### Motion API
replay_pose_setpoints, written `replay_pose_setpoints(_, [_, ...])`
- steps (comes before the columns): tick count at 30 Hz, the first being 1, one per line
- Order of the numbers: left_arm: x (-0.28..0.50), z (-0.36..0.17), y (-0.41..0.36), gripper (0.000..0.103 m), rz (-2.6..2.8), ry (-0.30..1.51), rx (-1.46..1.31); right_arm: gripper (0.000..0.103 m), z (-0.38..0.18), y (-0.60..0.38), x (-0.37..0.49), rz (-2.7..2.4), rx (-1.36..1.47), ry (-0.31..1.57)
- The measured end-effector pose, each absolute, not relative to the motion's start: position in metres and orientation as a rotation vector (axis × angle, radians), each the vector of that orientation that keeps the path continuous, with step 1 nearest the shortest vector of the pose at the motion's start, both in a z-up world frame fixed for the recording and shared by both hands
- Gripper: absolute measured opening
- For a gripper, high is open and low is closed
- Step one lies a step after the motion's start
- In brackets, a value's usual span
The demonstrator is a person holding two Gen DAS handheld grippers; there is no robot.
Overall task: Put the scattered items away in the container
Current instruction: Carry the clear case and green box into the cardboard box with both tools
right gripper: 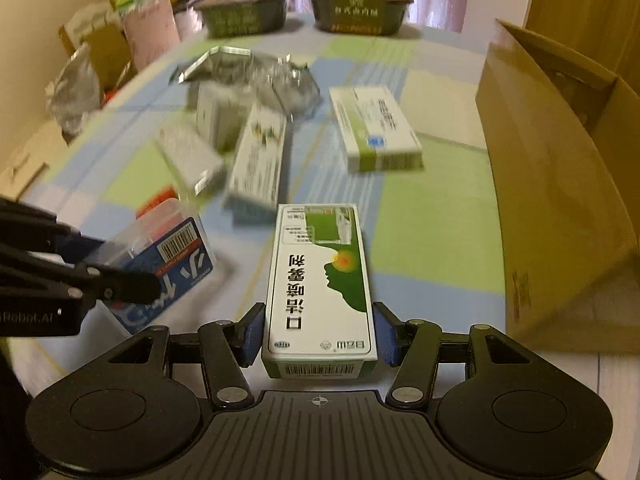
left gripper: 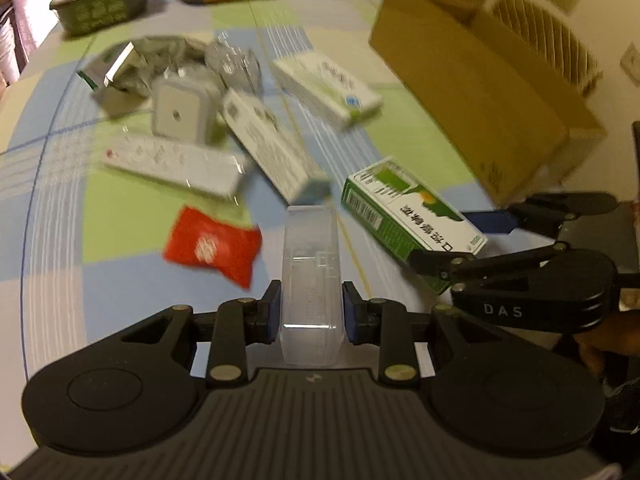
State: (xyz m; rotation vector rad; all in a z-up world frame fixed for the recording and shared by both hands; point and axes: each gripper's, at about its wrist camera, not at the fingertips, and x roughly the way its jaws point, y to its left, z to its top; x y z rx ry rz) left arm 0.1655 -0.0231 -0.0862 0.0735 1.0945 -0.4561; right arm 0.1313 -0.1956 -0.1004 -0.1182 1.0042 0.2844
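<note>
Holding one item in each gripper, you're mid-task — nothing can be confirmed inside the cardboard box [right gripper: 560, 184] yet, its interior is mostly hidden from both views. Left gripper [left gripper: 311, 312]: jaws closed onto the sides of a clear plastic case [left gripper: 311, 276], lifted off the table [left gripper: 132, 208]. Right gripper [right gripper: 319, 332]: jaws set against both long sides of the green-and-white medicine box [right gripper: 320, 280], gripped near its barcode end; whether it's fully clear of the table I can't tell.

Left to do, by my read — most of it. On the table sit a red packet [left gripper: 212, 246], a white remote-like strip [left gripper: 176, 162], a small white square unit [left gripper: 180, 114], two long white cartons [left gripper: 272, 146] and [left gripper: 328, 90], and crumpled foil packaging [left gripper: 160, 60]. Two dark green tubs [right gripper: 248, 12] at the far edge may not be part of the job.

Room: the cardboard box stands on your right, close beside the right gripper, opening upward with a flap raised, so you'll likely need to lift over its near wall. The two grippers are near each other; drop one item at a time. Table centre ahead is crowded, near right patch is bare.
</note>
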Motion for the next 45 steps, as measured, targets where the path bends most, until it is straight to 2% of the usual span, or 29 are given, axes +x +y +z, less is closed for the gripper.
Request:
replay_pose_setpoints(2, [0.162, -0.089, -0.024, 0.026, -0.450, 1.104, 0.082, 0.069, -0.101, -0.199, 0.132, 0.274, -0.079, 1.003])
replay_pose_setpoints(3, [0.163, -0.090, -0.024, 0.028, -0.447, 1.109, 0.083, 0.090, -0.099, -0.200, 0.133, 0.262, -0.065, 0.990])
replay_pose_setpoints(4, [0.164, -0.090, -0.024, 0.030, -0.445, 1.114, 0.088, 0.094, -0.098, -0.201, 0.134, 0.254, -0.062, 0.970])
replay_pose_setpoints(8, [0.173, -0.086, -0.027, 0.031, -0.450, 1.118, 0.124, 0.094, -0.103, -0.202, 0.137, 0.264, -0.065, 0.974])
replay_pose_setpoints(13, [0.186, -0.090, -0.037, 0.031, -0.460, 1.151, 0.212, 0.092, -0.112, -0.200, 0.143, 0.286, -0.074, 0.988])
replay_pose_setpoints(14, [0.187, -0.093, -0.038, 0.031, -0.462, 1.162, 0.223, 0.085, -0.114, -0.198, 0.145, 0.294, -0.077, 0.993])
replay_pose_setpoints(15, [0.188, -0.096, -0.038, 0.030, -0.463, 1.175, 0.229, 0.067, -0.117, -0.197, 0.146, 0.303, -0.080, 1.004])
replay_pose_setpoints(17, [0.187, -0.100, -0.037, 0.026, -0.465, 1.189, 0.227, 0.064, -0.120, -0.196, 0.147, 0.308, -0.085, 1.010])
replay_pose_setpoints(18, [0.186, -0.101, -0.037, 0.026, -0.464, 1.188, 0.225, 0.058, -0.120, -0.196, 0.146, 0.303, -0.092, 1.005])
replay_pose_setpoints(24, [0.175, -0.093, -0.034, 0.026, -0.453, 1.172, 0.218, 0.058, -0.109, -0.199, 0.136, 0.296, -0.089, 0.973])
replay_pose_setpoints(32, [0.163, -0.057, -0.037, 0.026, -0.465, 1.126, 0.207, 0.058, -0.075, -0.213, 0.113, 0.239, -0.050, 0.904])
replay_pose_setpoints(45, [0.160, 0.005, -0.088, 0.026, -0.559, 1.020, 0.218, 0.057, 0.022, -0.265, 0.088, 0.114, -0.007, 0.675])
